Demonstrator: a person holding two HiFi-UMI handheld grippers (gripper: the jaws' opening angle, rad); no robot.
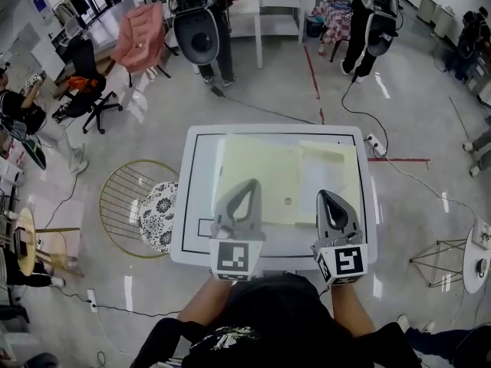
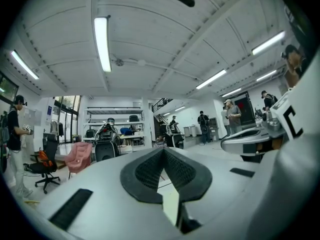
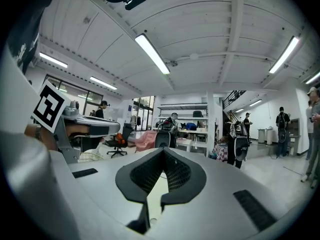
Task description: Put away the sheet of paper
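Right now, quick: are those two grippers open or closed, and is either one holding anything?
Left gripper: closed, holding nothing.
Right gripper: closed, holding nothing.
The sheet of paper is in neither gripper.

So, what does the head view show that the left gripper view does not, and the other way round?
Only the head view: the whole sheet of paper lying flat on the white table, with the left gripper and right gripper over its near part. Only the left gripper view: the ceiling lights, and that gripper's jaws with tips together and nothing between them. Both: the pink chair and the right gripper.
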